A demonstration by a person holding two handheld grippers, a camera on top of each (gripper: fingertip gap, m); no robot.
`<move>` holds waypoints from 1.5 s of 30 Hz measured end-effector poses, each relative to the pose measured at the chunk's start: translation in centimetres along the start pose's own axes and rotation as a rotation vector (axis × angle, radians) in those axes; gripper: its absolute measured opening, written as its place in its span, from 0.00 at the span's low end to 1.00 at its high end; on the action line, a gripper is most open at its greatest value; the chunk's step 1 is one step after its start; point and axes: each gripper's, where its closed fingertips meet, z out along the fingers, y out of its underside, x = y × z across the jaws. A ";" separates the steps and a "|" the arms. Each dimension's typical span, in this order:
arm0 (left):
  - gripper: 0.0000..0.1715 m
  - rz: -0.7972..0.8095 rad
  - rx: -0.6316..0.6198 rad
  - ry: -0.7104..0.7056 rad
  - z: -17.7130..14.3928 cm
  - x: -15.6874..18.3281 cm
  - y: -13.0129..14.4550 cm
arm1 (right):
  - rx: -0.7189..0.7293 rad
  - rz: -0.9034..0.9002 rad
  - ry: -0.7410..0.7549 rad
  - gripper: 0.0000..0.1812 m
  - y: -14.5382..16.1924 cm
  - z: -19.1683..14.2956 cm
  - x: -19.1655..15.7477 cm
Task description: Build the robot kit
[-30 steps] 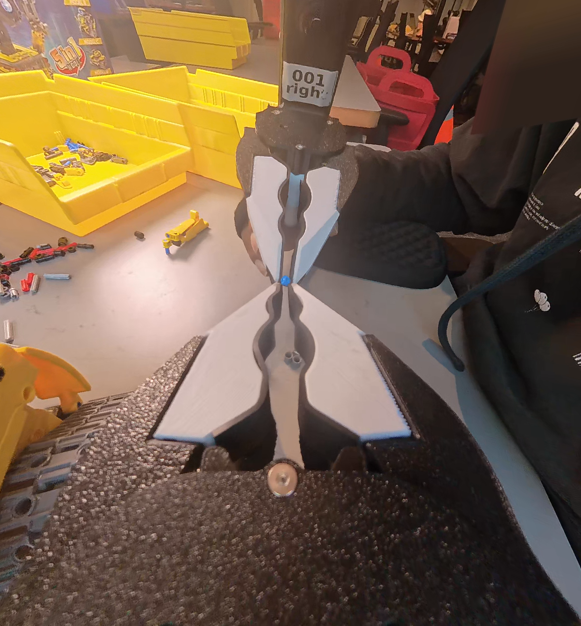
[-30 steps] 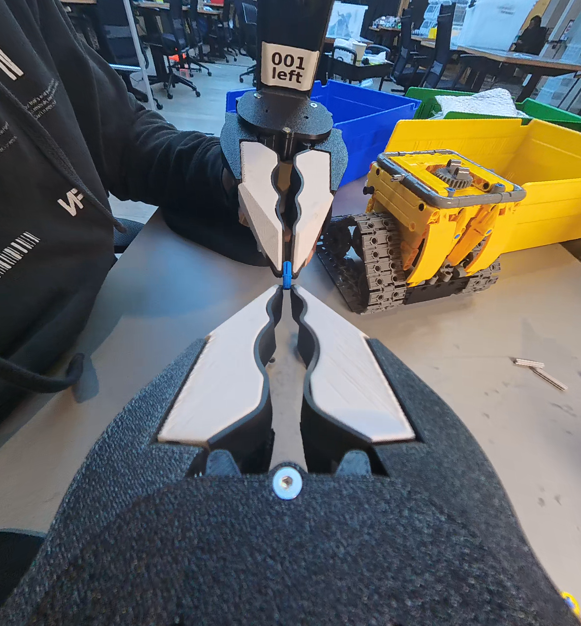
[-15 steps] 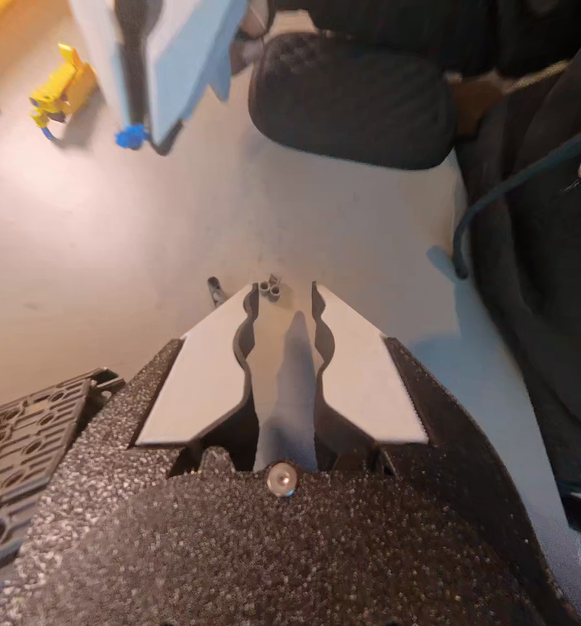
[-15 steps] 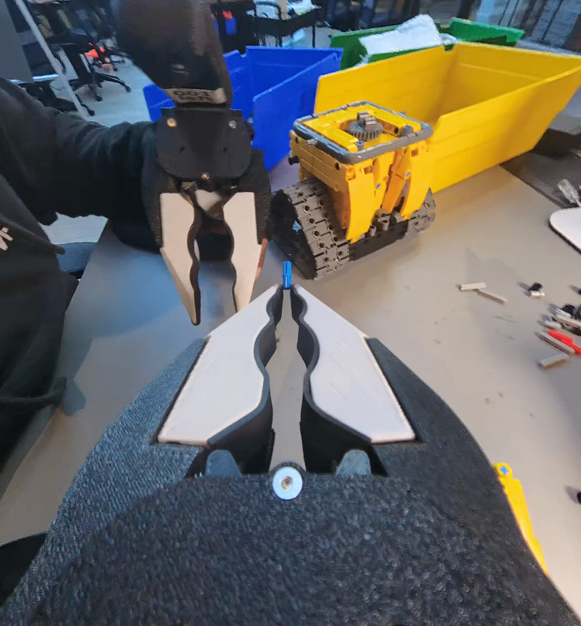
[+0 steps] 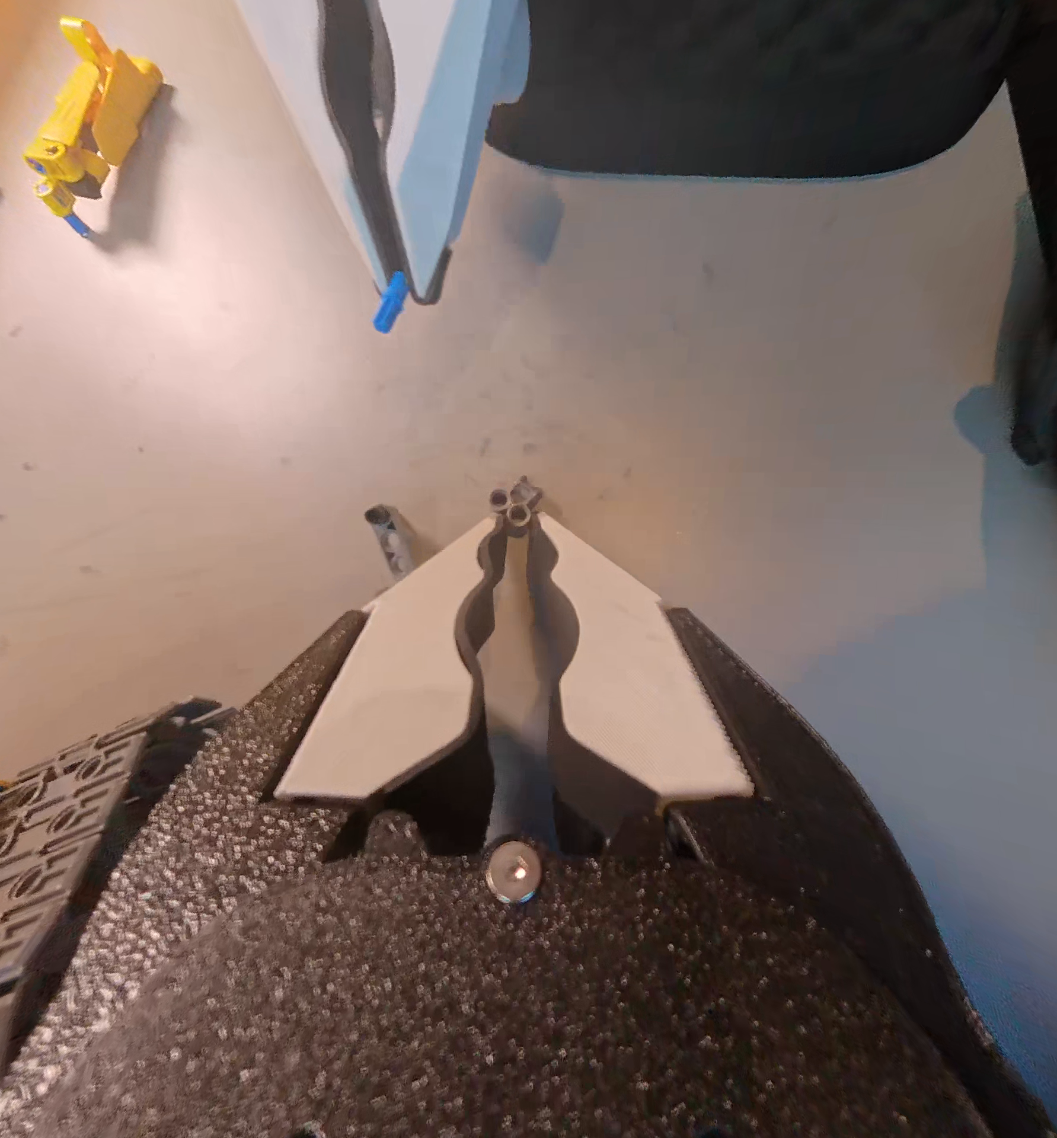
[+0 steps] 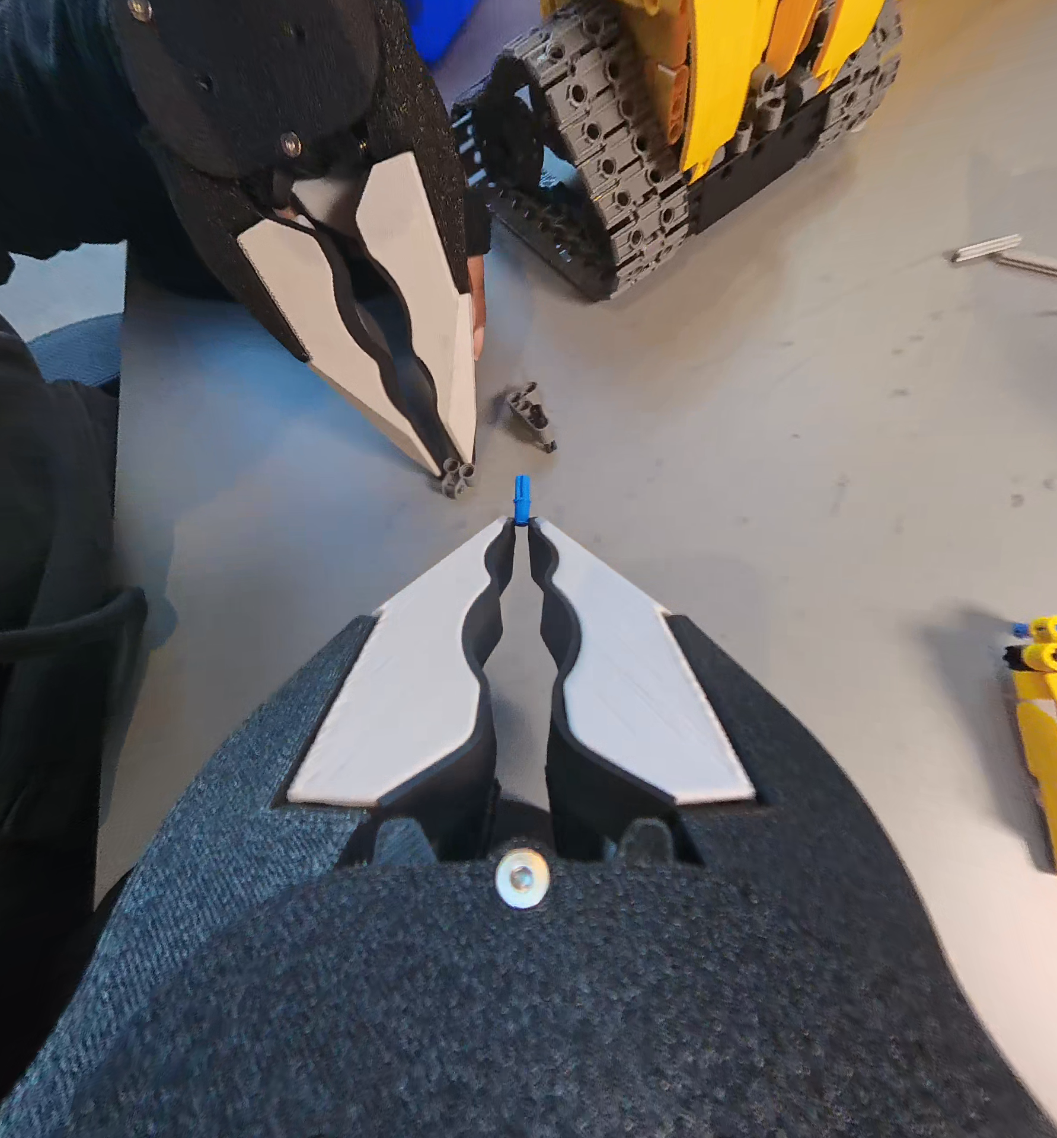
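My left gripper [image 5: 516,523] is tilted down at the table and shut on a small grey connector piece [image 5: 516,506] with round holes. It also shows in the right wrist view [image 6: 458,475], with the connector [image 6: 457,481] at its tips. My right gripper [image 6: 521,522] is shut on a small blue pin [image 6: 521,496] that sticks out forward, a short way from the left gripper's tips. In the left wrist view the right gripper [image 5: 412,289] hangs above the table with the pin [image 5: 389,311].
A second grey piece [image 6: 529,415] lies on the grey table [image 6: 760,492] beside the left gripper; it also shows in the left wrist view [image 5: 390,542]. A yellow tracked model [image 6: 667,135], two grey axles [image 6: 1012,255] and a yellow sub-assembly [image 6: 1055,739] are nearby. Across from one pair of fingers to the other is roughly 7 cm. The right tips stand about 15 cm off the yellow sub-assembly [image 6: 1055,739]. The left camera catches it too, in the left wrist view [image 5: 97,132].
The grippers were tip to tip on the blue pin. My left gripper let go, dropped to the table and shut on the grey connector. My right gripper kept the pin and tilted down.
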 end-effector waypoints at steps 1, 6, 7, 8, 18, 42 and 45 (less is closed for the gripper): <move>0.04 0.004 -0.003 -0.013 0.0 0.0 0.0 | -0.007 -0.003 -0.007 0.02 0.1 0.2 -0.3; 0.06 -0.003 -0.004 -0.024 -0.2 0.1 0.1 | -0.039 -0.023 -0.027 0.02 0.4 1.0 -1.2; 0.06 -0.010 0.002 -0.021 -0.4 0.0 0.1 | -0.044 -0.027 -0.030 0.02 0.4 1.0 -1.3; 0.07 -0.016 0.011 -0.017 -0.6 0.0 0.0 | -0.048 -0.030 -0.033 0.02 0.4 1.0 -1.4; 0.14 0.070 0.067 0.081 -0.8 0.2 -1.1 | -0.134 -0.034 -0.109 0.02 1.4 2.0 -3.8; 0.14 0.000 -0.003 0.132 -1.6 2.5 1.4 | -0.296 -0.002 -0.039 0.02 2.3 4.4 -5.0; 0.15 -0.006 0.012 0.114 -1.3 2.1 0.8 | -0.306 -0.012 -0.038 0.02 2.3 4.4 -5.0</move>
